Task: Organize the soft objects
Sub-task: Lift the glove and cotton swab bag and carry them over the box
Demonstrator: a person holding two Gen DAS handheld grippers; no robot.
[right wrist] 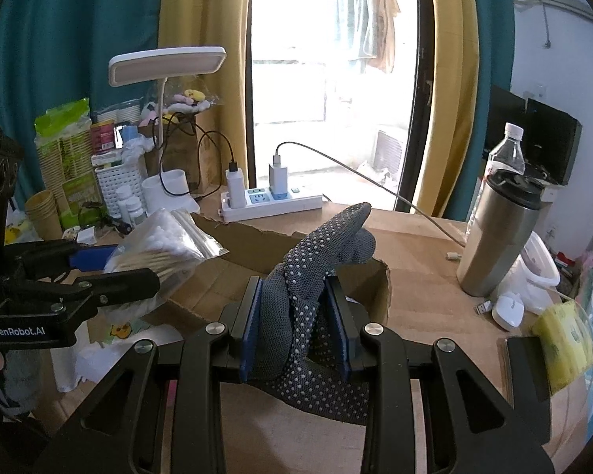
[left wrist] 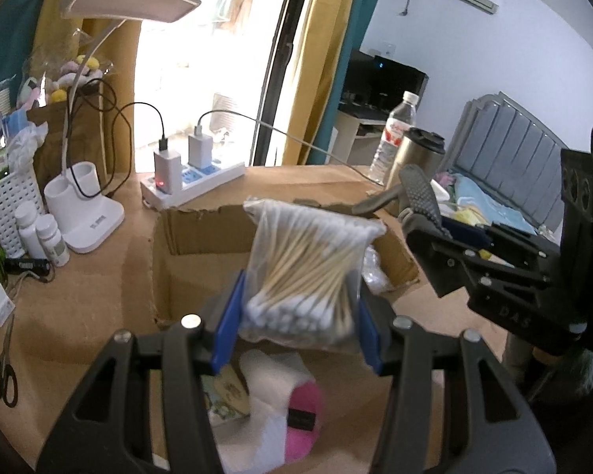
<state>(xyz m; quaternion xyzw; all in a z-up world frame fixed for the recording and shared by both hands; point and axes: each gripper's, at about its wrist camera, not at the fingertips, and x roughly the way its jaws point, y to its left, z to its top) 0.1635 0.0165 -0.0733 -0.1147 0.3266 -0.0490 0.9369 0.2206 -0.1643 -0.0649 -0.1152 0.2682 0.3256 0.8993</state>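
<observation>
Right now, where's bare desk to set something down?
Bare tabletop lies between the cardboard box and the steel tumbler, and in front of the power strip. Crowded: left edge around the lamp base, pill bottles and white basket; right edge by the mouse.

left gripper [left wrist: 296, 316] jaws clamped, right gripper [right wrist: 296, 324] likewise

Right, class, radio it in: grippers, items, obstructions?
Left gripper shut on cotton swab bag. Right gripper shut on dotted glove. Both over open cardboard box. Nothing blocking.
</observation>
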